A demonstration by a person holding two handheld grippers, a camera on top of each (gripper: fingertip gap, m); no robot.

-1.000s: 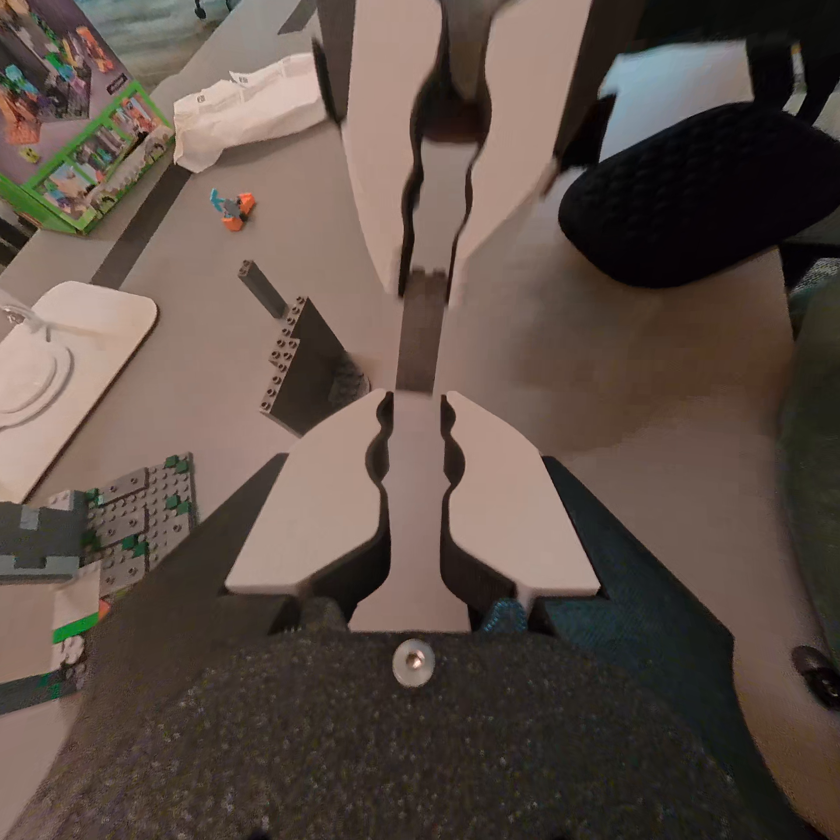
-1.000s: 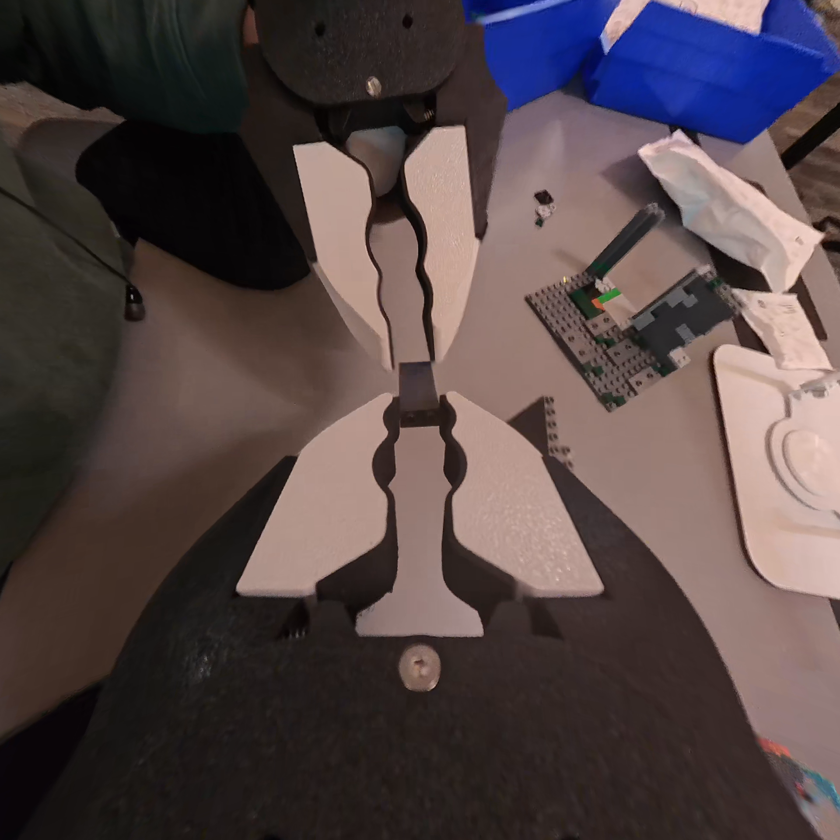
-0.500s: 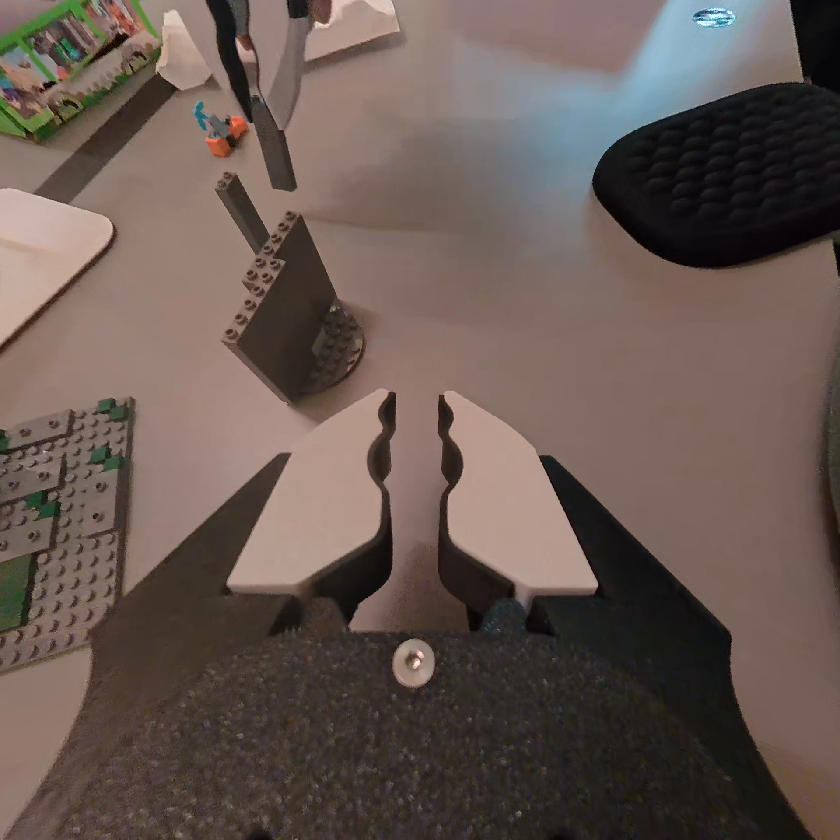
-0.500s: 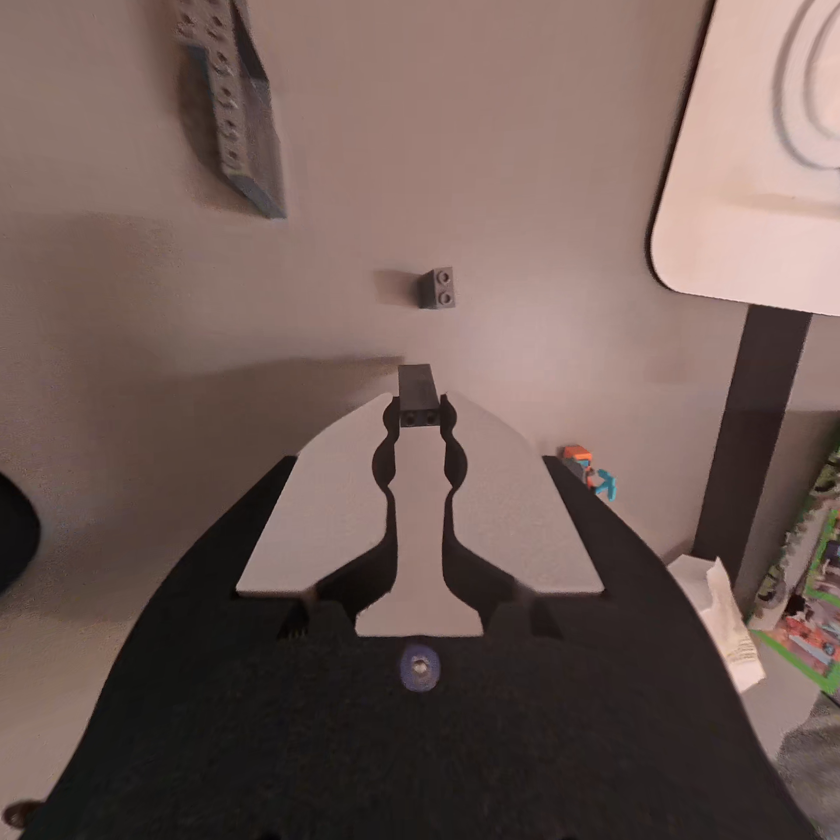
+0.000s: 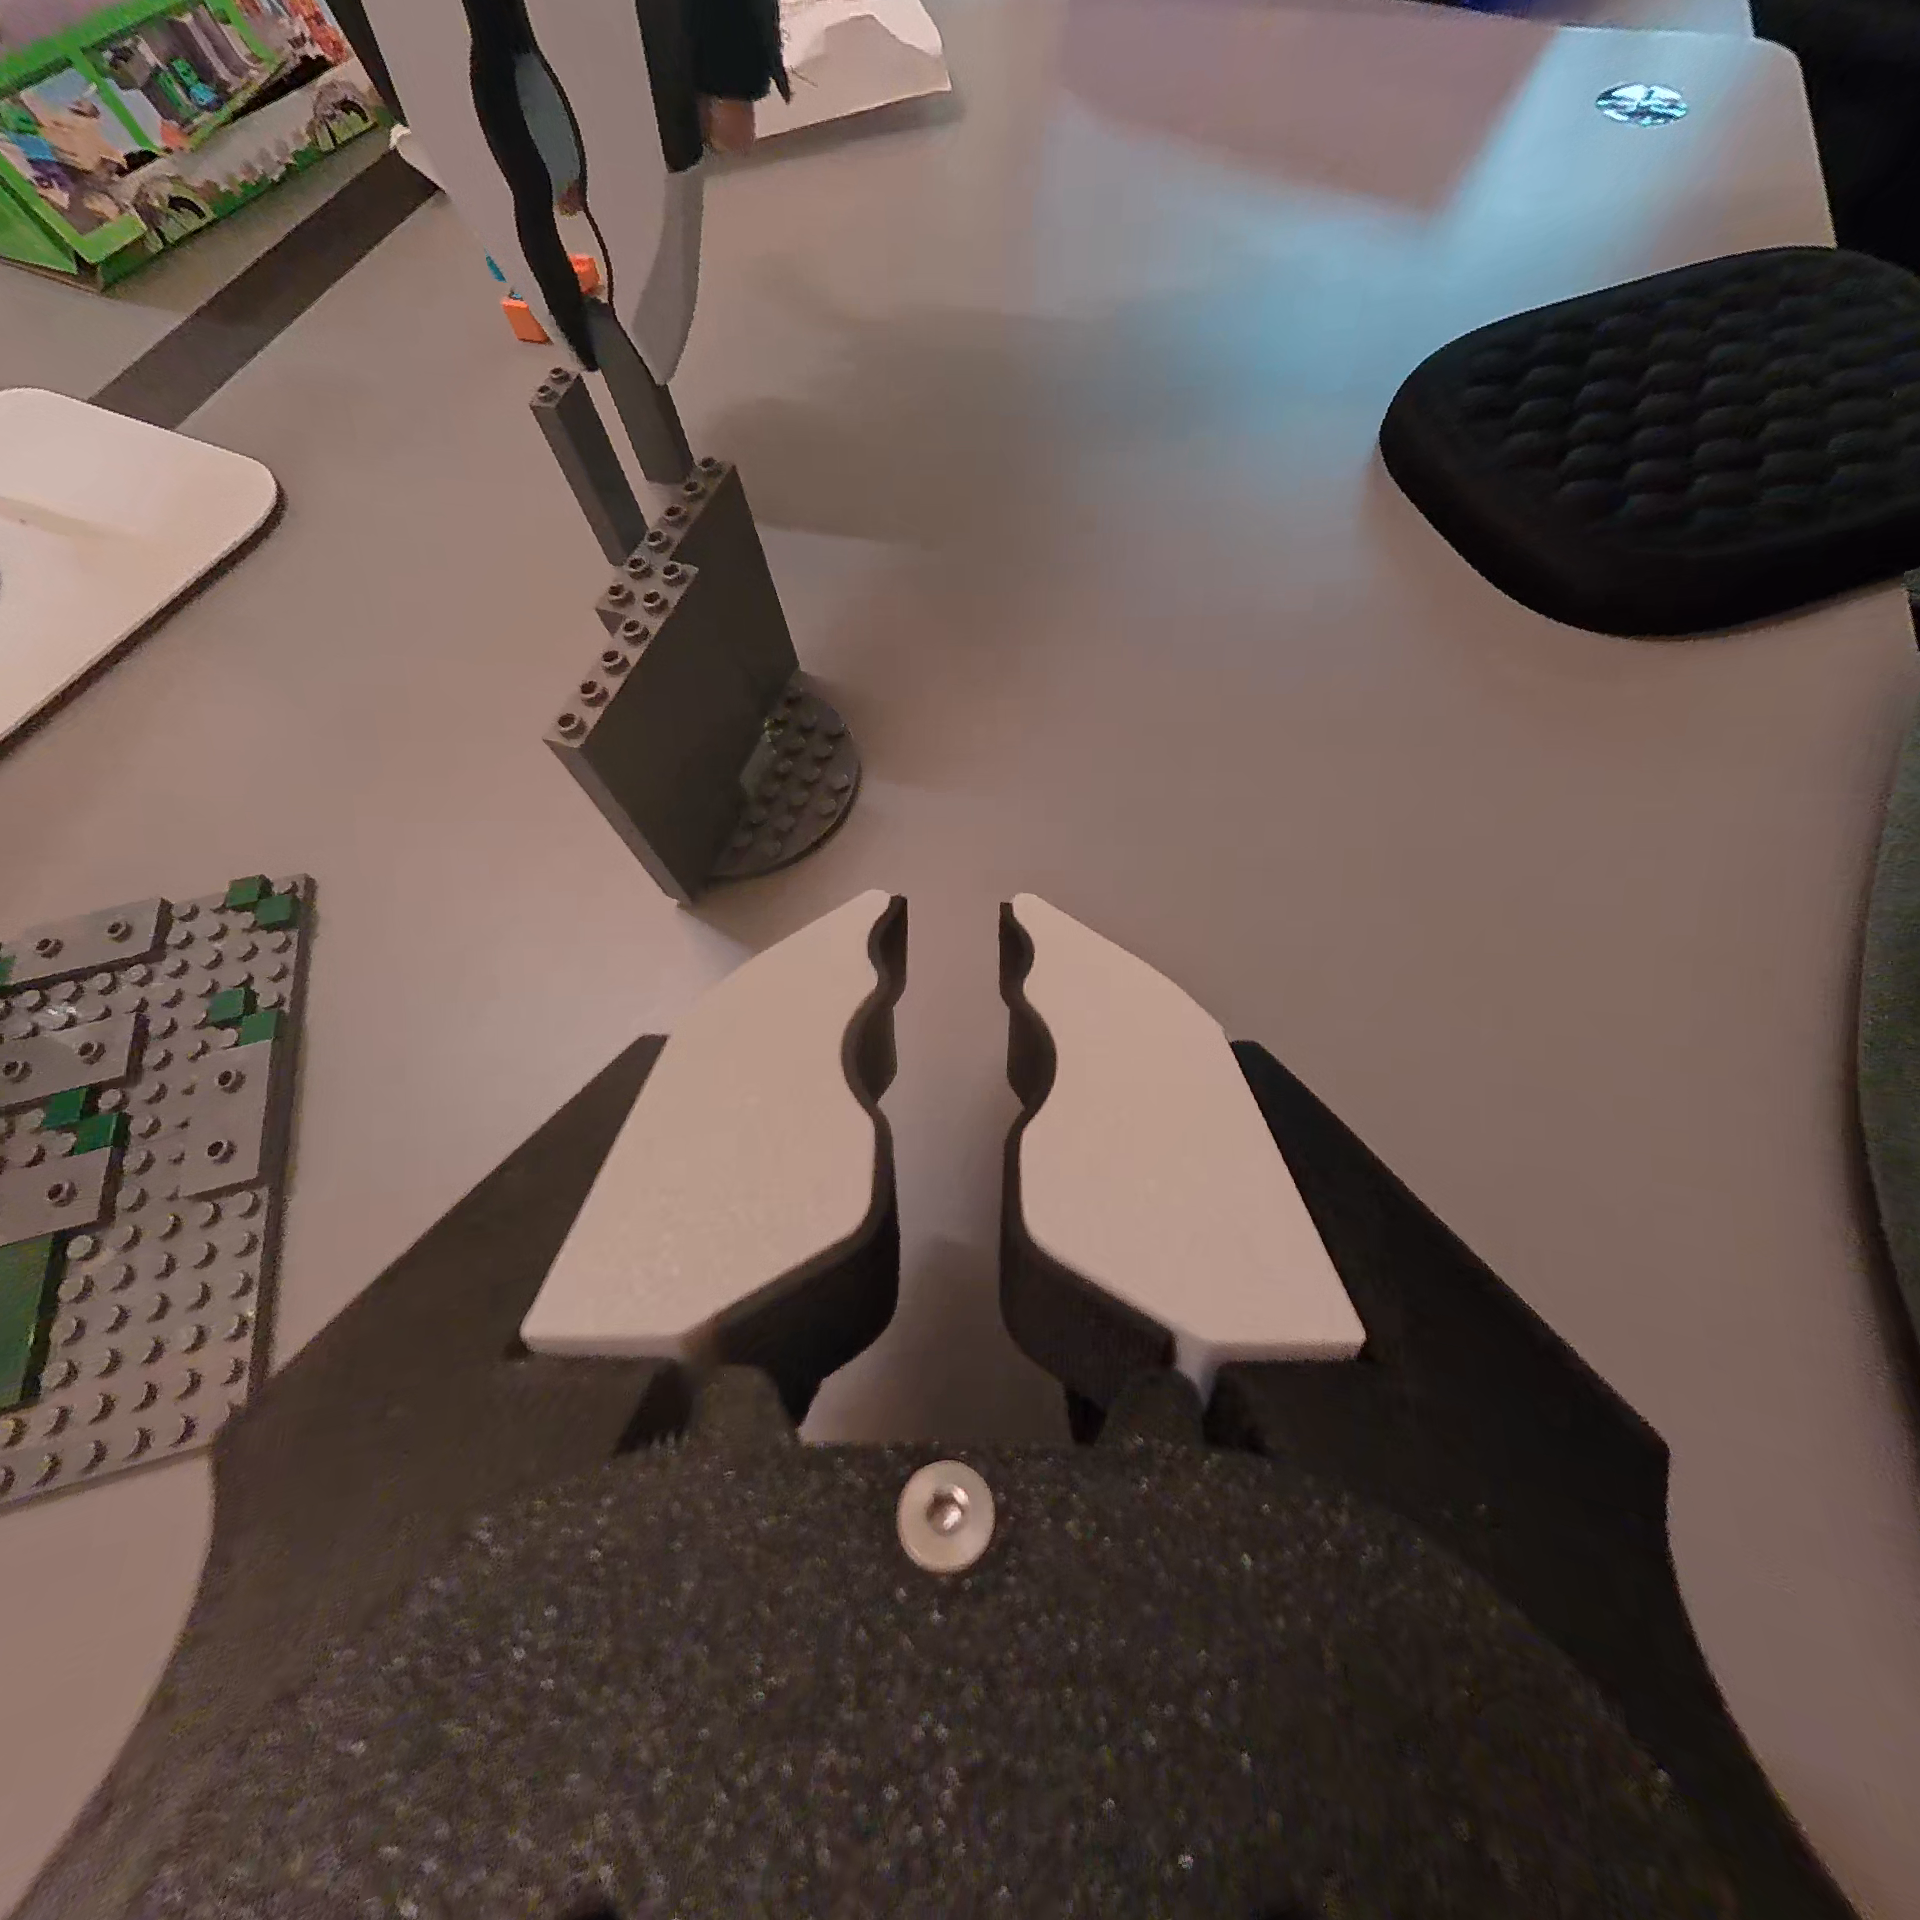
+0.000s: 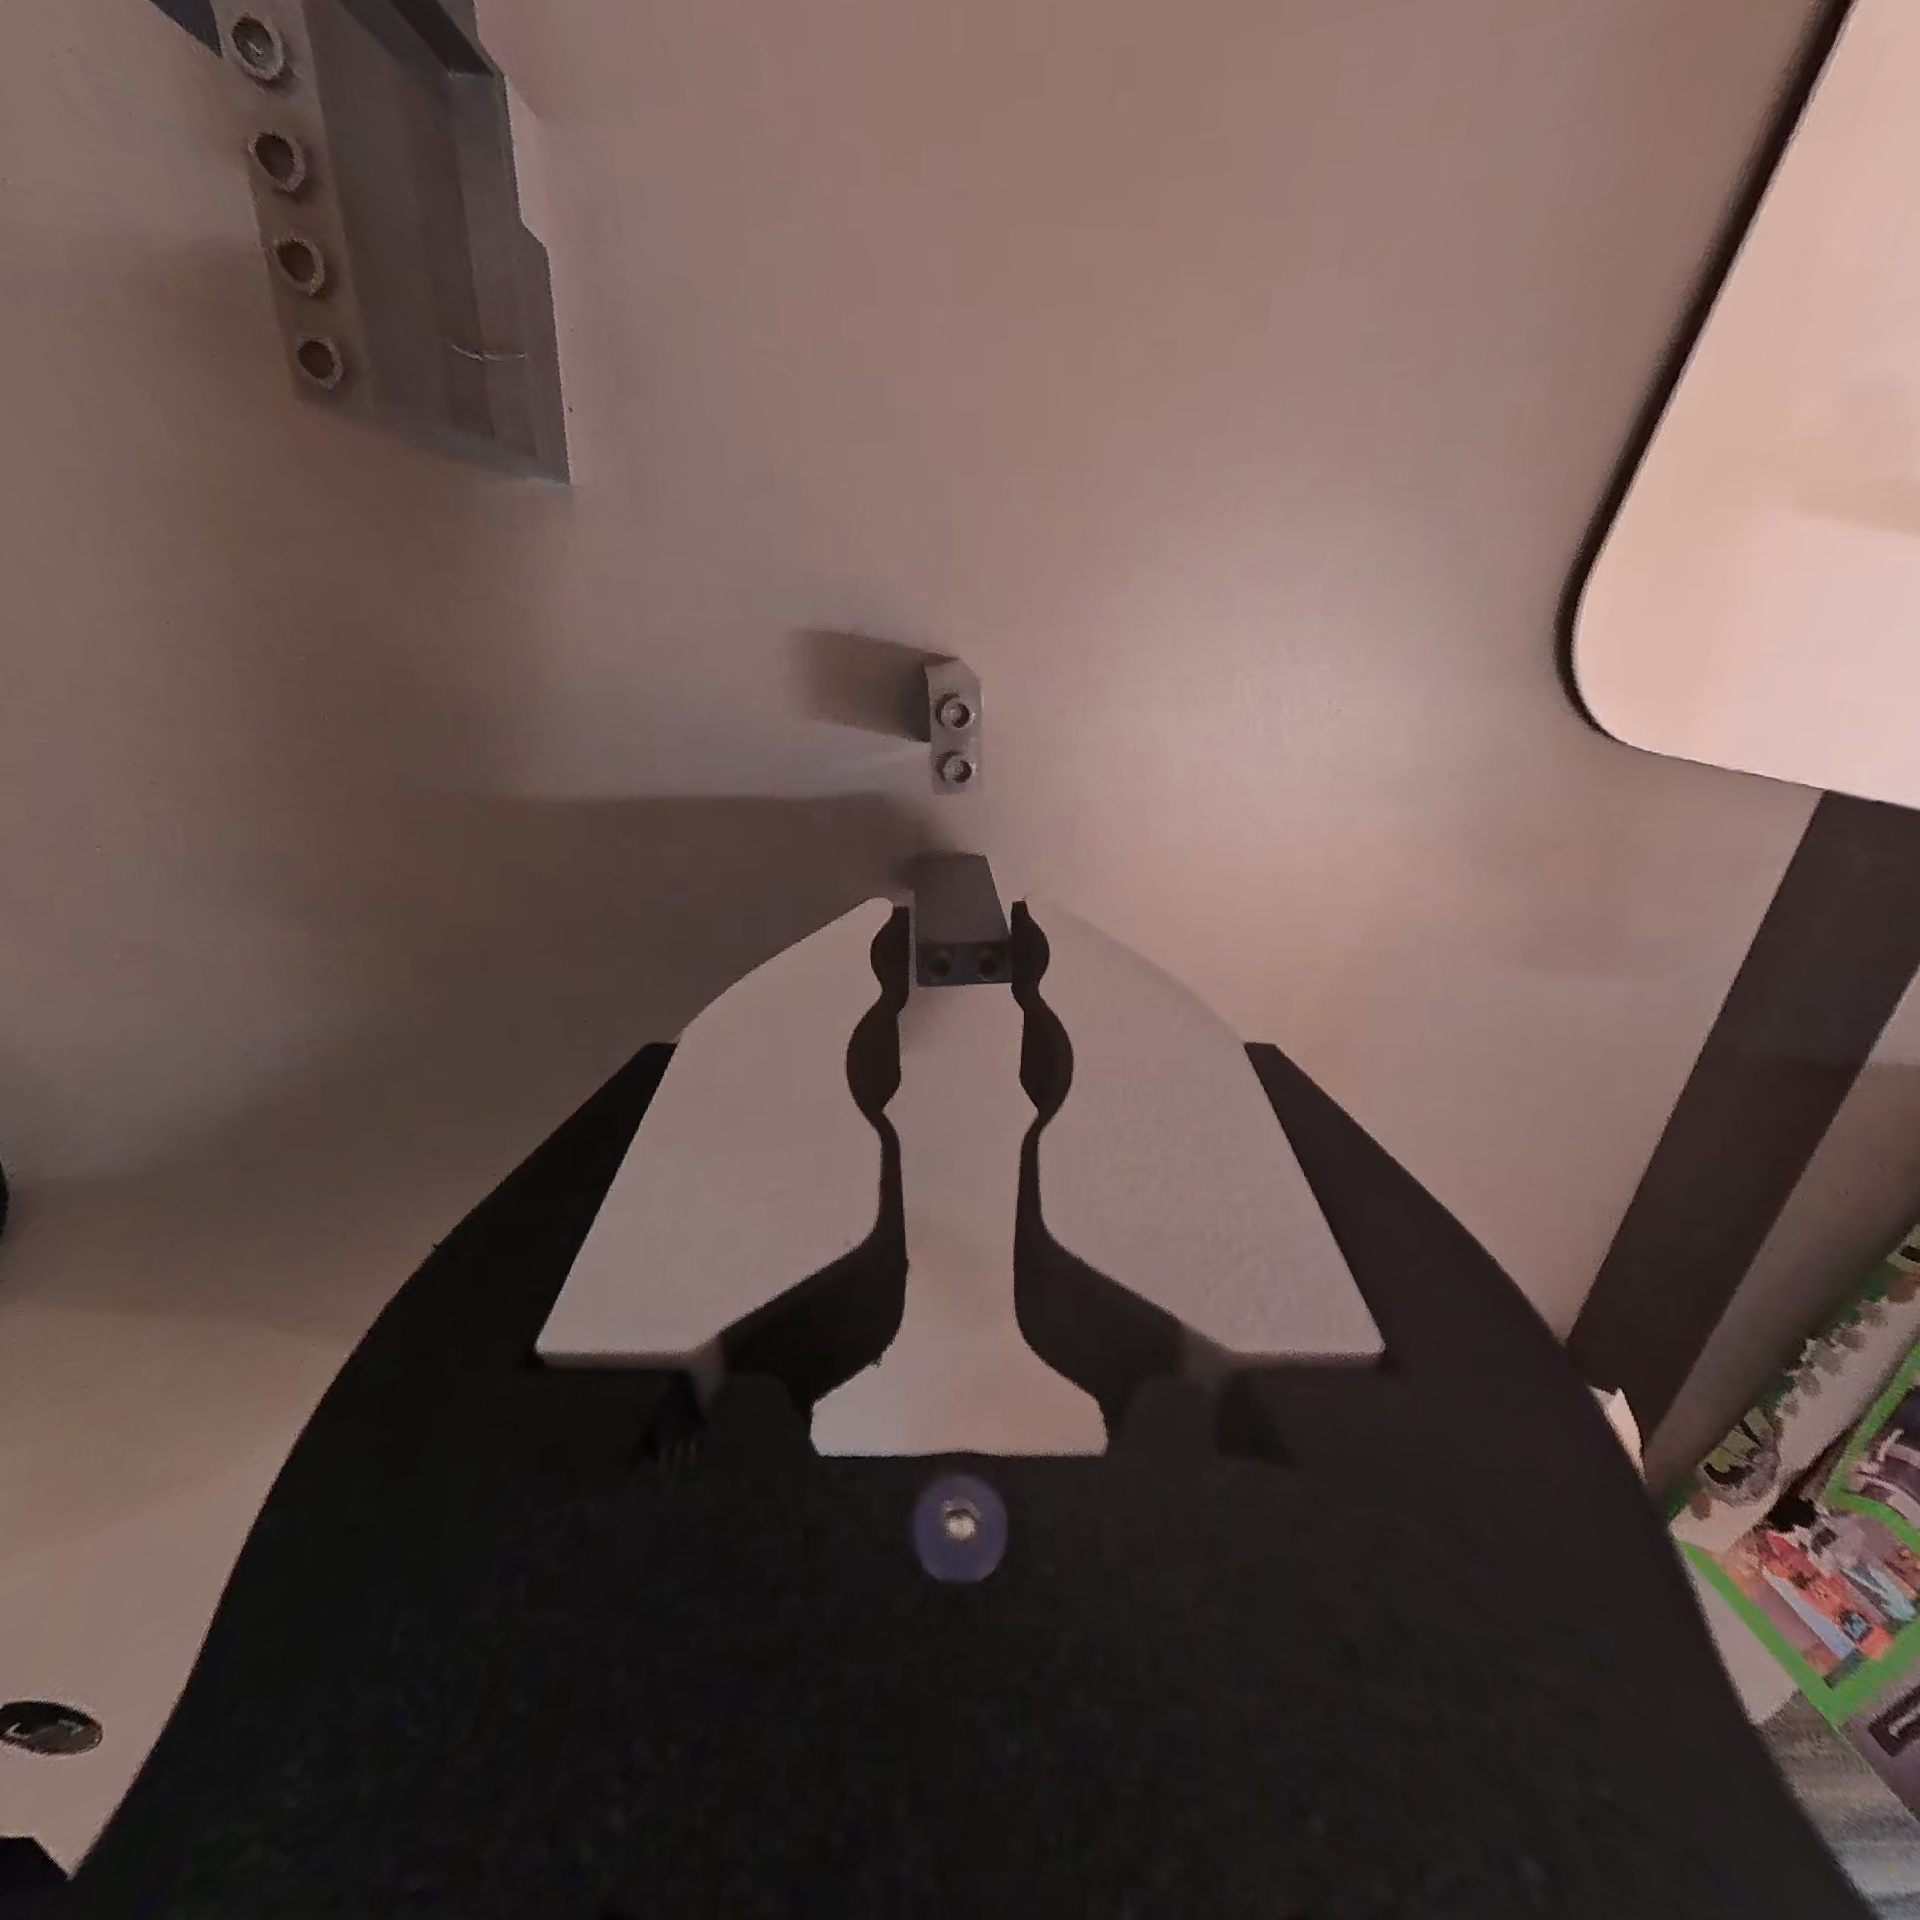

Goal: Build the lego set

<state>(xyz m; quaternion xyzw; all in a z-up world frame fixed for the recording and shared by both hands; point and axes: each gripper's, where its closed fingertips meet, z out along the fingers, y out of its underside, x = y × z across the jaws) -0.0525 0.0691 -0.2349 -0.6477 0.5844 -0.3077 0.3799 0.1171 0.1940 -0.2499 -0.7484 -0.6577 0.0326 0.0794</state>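
Note:
My right gripper (image 6: 961,914) is shut on a tall dark grey pillar brick (image 6: 956,920), seen end-on with two holes. In the left wrist view the right gripper (image 5: 608,343) points down and holds this pillar (image 5: 644,416) upright, its lower end at the top step of a dark grey stepped wall (image 5: 696,665). A second pillar (image 5: 582,468) stands just left of it; its two-stud top also shows in the right wrist view (image 6: 956,738). The wall stands on a round dark plate (image 5: 800,769). My left gripper (image 5: 951,914) is slightly open and empty, low over the table in front of the wall.
A grey baseplate with green pieces (image 5: 135,1143) lies at the left. A white board (image 5: 104,520) sits behind it, also in the right wrist view (image 6: 1766,416). The set's box (image 5: 156,135), a small orange piece (image 5: 525,317) and a black cushion (image 5: 1683,436) are around. Tip to tip, the grippers are about 20 centimetres apart. From the left gripper's tips to the round dark plate (image 5: 800,769) is close to 8 centimetres.
A second ago both grippers met at the pillar brick. The right gripper has since carried it away and lowered it onto the stepped wall beside the standing pillar. The left gripper is now empty.

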